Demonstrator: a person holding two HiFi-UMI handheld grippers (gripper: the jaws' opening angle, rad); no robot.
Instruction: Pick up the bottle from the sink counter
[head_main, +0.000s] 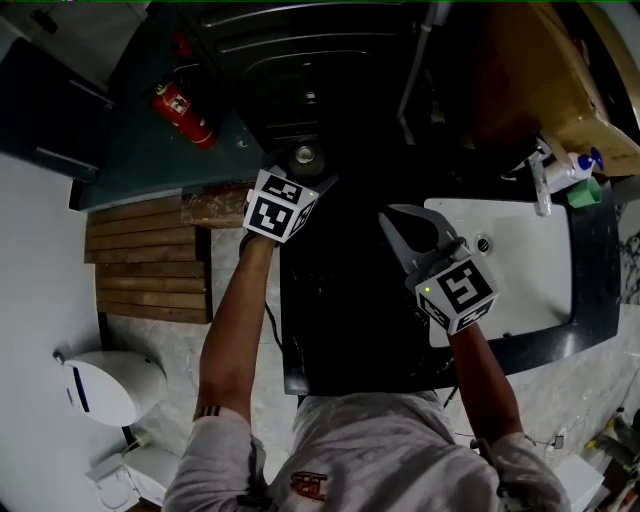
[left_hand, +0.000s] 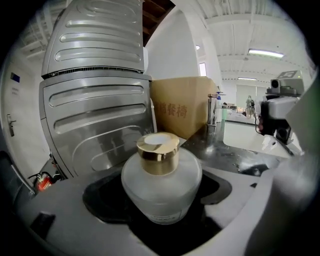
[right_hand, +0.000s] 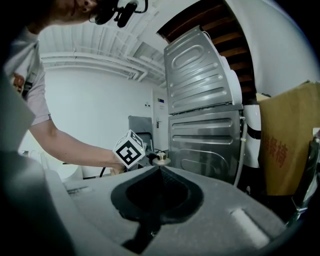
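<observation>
The frosted round glass bottle with gold cap stands ungripped between the wide-apart jaws of the left gripper. Closing on it and lifting likely remain.

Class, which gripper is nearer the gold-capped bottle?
Left. The left gripper has its open jaws either side of the bottle; the right gripper is apart from it, over by the white sink.

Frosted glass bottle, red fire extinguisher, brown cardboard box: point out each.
Frosted glass bottle (left_hand: 161, 192), left gripper view, body.
Red fire extinguisher (head_main: 188, 115), head view, cylinder.
Brown cardboard box (left_hand: 182, 107), left gripper view, front.
</observation>
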